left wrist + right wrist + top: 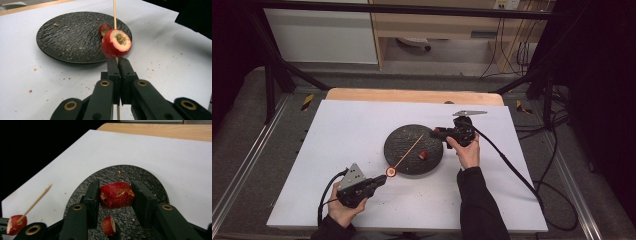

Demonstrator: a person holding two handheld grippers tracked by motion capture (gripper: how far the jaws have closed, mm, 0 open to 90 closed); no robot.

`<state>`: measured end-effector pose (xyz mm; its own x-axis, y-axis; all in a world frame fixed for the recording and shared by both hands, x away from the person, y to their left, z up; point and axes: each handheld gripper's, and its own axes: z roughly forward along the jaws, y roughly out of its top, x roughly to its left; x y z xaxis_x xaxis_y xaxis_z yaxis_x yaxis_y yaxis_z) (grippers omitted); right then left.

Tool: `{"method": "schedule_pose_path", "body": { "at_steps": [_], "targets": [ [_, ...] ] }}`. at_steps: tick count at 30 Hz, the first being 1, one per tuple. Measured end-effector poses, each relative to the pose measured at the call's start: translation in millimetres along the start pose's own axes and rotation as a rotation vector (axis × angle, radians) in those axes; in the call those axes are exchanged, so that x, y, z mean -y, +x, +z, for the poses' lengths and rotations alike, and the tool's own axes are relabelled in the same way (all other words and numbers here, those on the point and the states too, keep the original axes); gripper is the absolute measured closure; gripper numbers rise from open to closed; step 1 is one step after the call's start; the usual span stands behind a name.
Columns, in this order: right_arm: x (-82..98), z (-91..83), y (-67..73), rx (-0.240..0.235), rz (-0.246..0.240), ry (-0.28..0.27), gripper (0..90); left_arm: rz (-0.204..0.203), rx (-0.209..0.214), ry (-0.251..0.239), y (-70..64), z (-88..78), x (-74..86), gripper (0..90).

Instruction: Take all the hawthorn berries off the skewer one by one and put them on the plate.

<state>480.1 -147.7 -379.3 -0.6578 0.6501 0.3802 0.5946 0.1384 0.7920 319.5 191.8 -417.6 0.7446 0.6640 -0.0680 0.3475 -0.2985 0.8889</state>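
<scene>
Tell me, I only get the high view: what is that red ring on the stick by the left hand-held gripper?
Observer: A hollowed red fruit piece, cored through the middle, threaded on a wooden skewer that the left hand-held gripper pinches just below it.
Operator: And the right one, over the dark plate?
Observer: The right hand-held gripper clamps a bigger red fruit chunk with torn skin between its jaws.
Operator: Is that red dot on the plate fruit too?
Observer: Yes, a small cut slice lying on the black textured plate, among crumbs.
</scene>
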Motion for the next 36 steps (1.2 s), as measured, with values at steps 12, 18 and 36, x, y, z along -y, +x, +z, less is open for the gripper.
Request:
{"method": "schedule_pose_path", "body": {
  "at_steps": [12,18,36],
  "targets": [
    [18.6,38.8,-3.4,0.040,-0.002,0.058,60.8,-0.015,-0.011,0.005,3.8,0.4,0.7,88.7],
    [30.7,54.7,-6.9,0.062,-0.006,0.089,60.7,-0.016,-0.011,0.008,3.7,1.2,1.1,88.7],
    [36.8,58.3,-4.6,0.101,-0.048,0.114,53.6,-0.010,-0.008,0.017,2.8,2.9,1.3,88.7]
  ]
}}
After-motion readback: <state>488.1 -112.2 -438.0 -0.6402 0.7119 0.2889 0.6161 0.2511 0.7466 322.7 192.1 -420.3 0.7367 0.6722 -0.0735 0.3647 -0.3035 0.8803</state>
